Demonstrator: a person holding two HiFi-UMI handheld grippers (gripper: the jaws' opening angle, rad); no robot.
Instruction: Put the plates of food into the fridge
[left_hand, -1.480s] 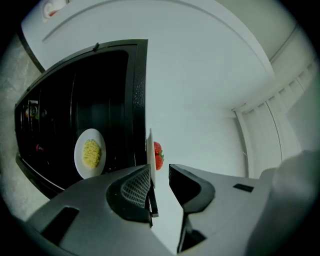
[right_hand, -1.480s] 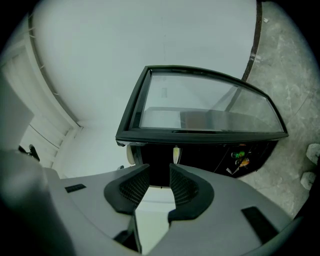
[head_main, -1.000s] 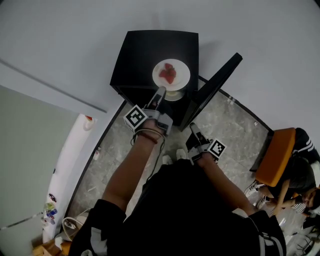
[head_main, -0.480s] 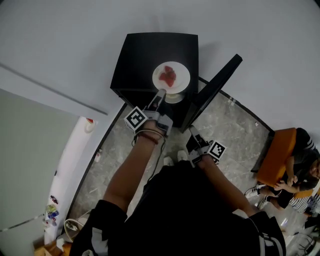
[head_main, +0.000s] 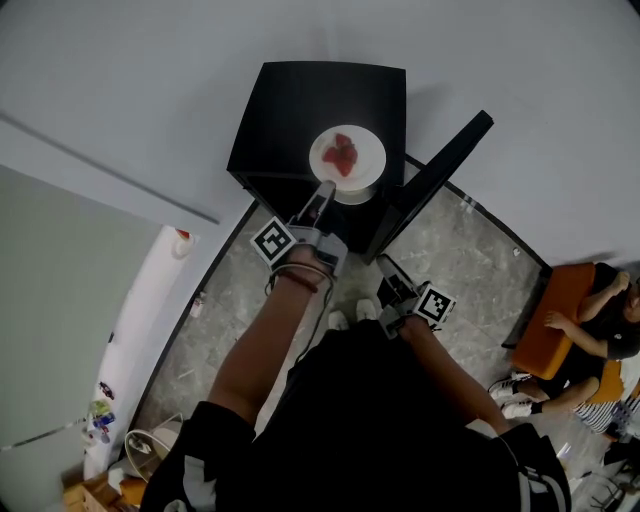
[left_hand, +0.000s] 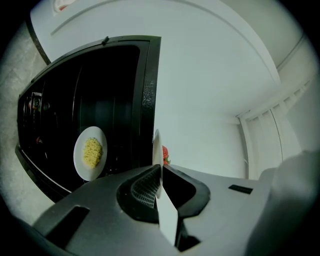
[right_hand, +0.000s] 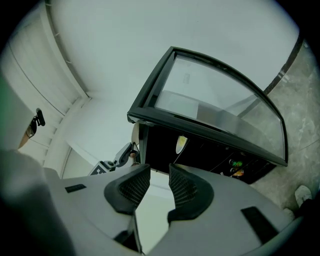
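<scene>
OK, left gripper (head_main: 323, 190) is clamped on the near rim of a white plate (head_main: 347, 157). In the left gripper view the plate runs edge-on between the two pads, with both jaws tight against it. Red food (head_main: 342, 154) sits on the plate beyond the jaws, on their right side in that view.

Just past the left jaws is the black fridge (head_main: 300, 110). From the head view the held plate is level, over the fridge's front top edge. I can't tell whether it touches the cabinet.

Deeper ahead of the left jaws, to their left in the gripper view, a second white plate (left_hand: 90, 152) with yellow food (left_hand: 92, 151) sits inside the dark fridge cavity.

Right gripper (right_hand: 157, 172) is released, jaws apart with nothing between them. It hangs low and back, near the person's body and well apart from the held plate. It looks up at the glass fridge door (right_hand: 215, 110), which is swung open above and ahead of its jaws. The open cavity is just under the door in that view, with small coloured items on a lower shelf, too small to identify.

Grey marbled floor (head_main: 450, 250) is below the right gripper.
</scene>
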